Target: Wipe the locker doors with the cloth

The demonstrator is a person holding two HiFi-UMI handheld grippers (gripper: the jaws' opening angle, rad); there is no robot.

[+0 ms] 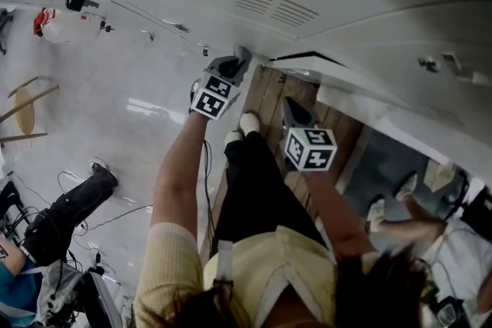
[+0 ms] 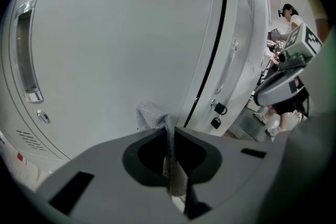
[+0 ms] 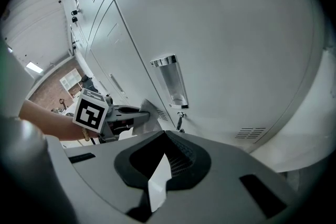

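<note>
1. Our left gripper (image 2: 171, 165) is closed narrow on the cloth (image 2: 152, 115). A grey strip of it runs down between the jaws, and a bunched fold sticks out past the tips.
2. That fold is pressed against the white locker door (image 2: 115, 34) straight ahead of the left gripper.
3. In the right gripper view, the cloth end meets the door low down, just beside a row of small vent slits (image 3: 162, 115).
4. Up and to the left of the left gripper, in its own view, we see a recessed handle (image 2: 26, 55) with a small round lock (image 2: 43, 117) below it.
5. To the right of the left gripper, a dark gap (image 2: 210, 55) separates this door from the next one. Two padlocks (image 2: 216, 115) hang near the foot of that gap.
6. Our right gripper (image 3: 159, 178) has its jaws drawn together with nothing between them. It is to the right of the left gripper, well clear of the cloth, and points towards the doors.
7. Ahead of the right gripper is another handle recess (image 3: 172, 81), with a key latch (image 3: 179, 119) just under it. Wider vent slots (image 3: 251, 134) lie lower and to the right.
8. In the head view both our arms reach forward, and the two marker cubes (image 1: 212, 96) face up.
</note>
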